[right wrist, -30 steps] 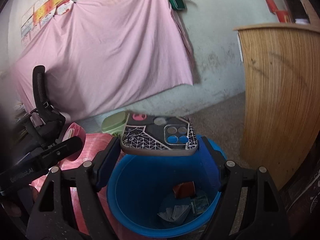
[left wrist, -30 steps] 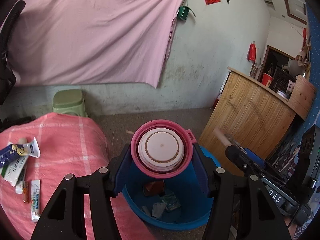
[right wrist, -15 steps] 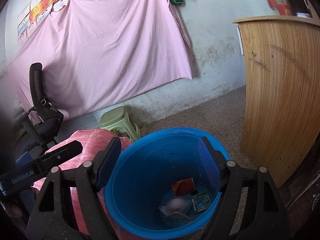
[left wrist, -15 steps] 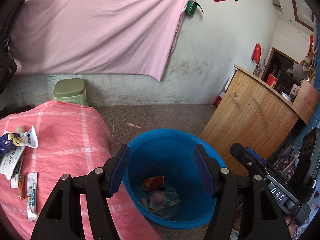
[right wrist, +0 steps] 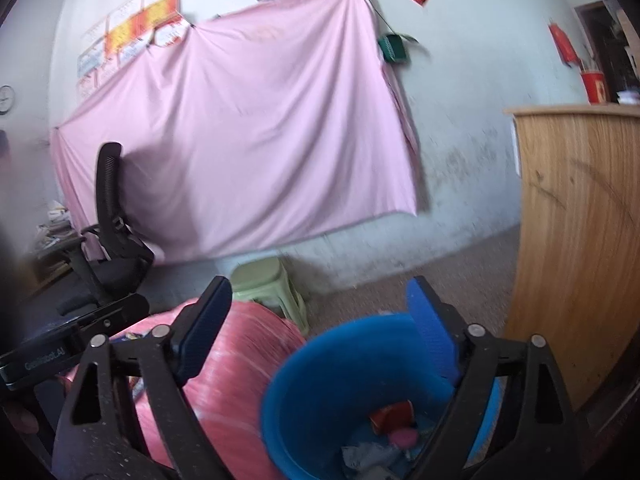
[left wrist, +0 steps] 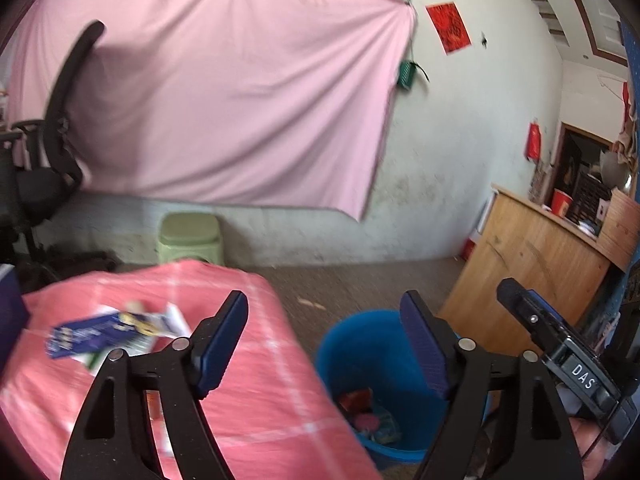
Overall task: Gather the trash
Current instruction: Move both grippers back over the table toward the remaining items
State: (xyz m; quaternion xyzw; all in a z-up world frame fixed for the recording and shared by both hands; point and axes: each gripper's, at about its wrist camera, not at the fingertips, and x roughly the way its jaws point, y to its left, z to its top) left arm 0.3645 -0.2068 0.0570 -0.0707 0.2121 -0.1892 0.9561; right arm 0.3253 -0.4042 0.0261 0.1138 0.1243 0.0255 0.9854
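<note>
A blue bucket (left wrist: 362, 354) stands on the floor beside a table with a pink checked cloth (left wrist: 256, 392). It holds several pieces of trash, among them a red wrapper (right wrist: 390, 414) and a pink round item (left wrist: 366, 420). Blurred toothpaste tubes and packets (left wrist: 108, 336) lie on the cloth at the left. My left gripper (left wrist: 324, 344) is open and empty, above the table edge and bucket. My right gripper (right wrist: 320, 328) is open and empty, above the bucket's left rim (right wrist: 280, 376).
A wooden counter (left wrist: 532, 264) stands right of the bucket. A green plastic stool (left wrist: 188, 240) and a black office chair (right wrist: 108, 236) stand by the wall under a pink sheet (left wrist: 224, 100). The right gripper's body (left wrist: 560, 356) shows at the right of the left wrist view.
Both grippers opened and dropped the pink round container and the patterned flat box into the bucket. Both then swung left and up, toward the pink table.
</note>
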